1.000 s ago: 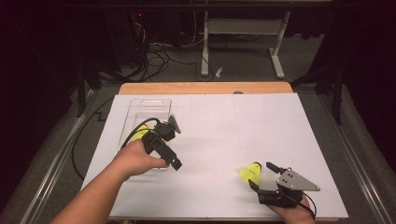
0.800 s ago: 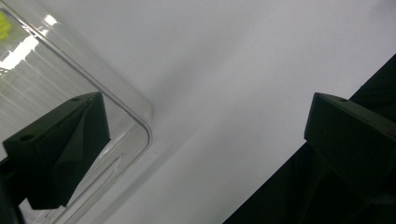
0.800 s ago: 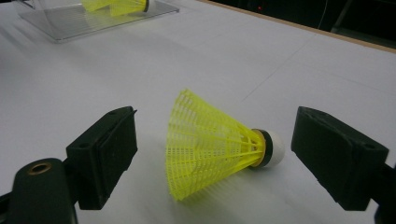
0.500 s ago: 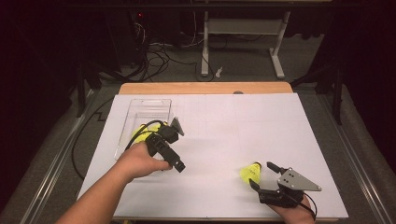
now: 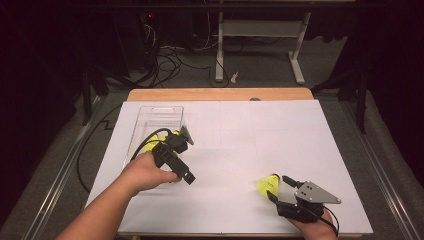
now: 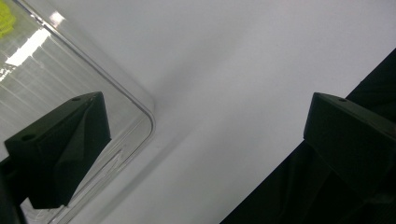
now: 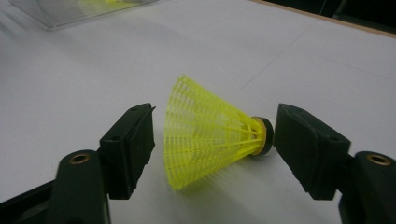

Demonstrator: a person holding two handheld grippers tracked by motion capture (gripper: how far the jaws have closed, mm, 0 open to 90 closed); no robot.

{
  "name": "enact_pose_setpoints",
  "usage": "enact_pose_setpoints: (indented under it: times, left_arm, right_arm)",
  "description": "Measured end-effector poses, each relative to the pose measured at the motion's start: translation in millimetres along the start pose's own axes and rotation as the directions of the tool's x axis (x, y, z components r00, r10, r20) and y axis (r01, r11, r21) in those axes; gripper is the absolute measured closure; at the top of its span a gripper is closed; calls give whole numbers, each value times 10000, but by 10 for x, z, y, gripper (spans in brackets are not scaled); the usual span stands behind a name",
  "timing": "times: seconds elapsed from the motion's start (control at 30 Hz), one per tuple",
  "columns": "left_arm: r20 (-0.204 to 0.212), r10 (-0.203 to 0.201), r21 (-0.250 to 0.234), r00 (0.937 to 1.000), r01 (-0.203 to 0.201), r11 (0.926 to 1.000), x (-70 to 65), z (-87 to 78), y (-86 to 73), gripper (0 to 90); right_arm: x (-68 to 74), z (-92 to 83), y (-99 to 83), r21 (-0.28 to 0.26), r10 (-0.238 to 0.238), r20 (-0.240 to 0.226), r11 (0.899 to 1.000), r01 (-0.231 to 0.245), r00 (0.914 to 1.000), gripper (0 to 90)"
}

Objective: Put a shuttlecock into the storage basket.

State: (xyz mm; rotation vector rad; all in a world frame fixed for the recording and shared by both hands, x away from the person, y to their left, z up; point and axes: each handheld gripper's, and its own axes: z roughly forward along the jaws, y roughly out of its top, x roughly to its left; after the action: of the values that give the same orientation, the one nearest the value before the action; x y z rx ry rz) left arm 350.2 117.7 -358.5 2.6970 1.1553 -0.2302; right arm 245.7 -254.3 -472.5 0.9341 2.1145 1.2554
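yellow shuttlecock (image 7: 210, 130) lying on its side on the white table (image 5: 240, 140), right between your right gripper's (image 7: 212, 140) jaws

those jaws have just been closing but there's still a sliver of gap either side, so no grip yet. your left gripper (image 6: 201, 140) sits wide open at the corner of the clear tray (image 5: 159, 114), holding nothing.

high view: fixed above the person's side, looking forward and down on the table (image 5: 300, 135). gripper views: each close, along its own jaws. high and right gripper views share the yellow shuttlecock (image 5: 268, 185) (image 7: 210, 133) and clear tray (image 5: 160, 112) (image 7: 70, 14).
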Motion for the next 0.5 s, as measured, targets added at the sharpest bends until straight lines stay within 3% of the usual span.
enact_pose_setpoints:
  times: [0.5]
  left_arm:
    - [44,176,130,9998,-176,9998,-45,61,37,19]
  right_arm:
    - [0,7,-6,549,229,315,9982,-246,9992,534]
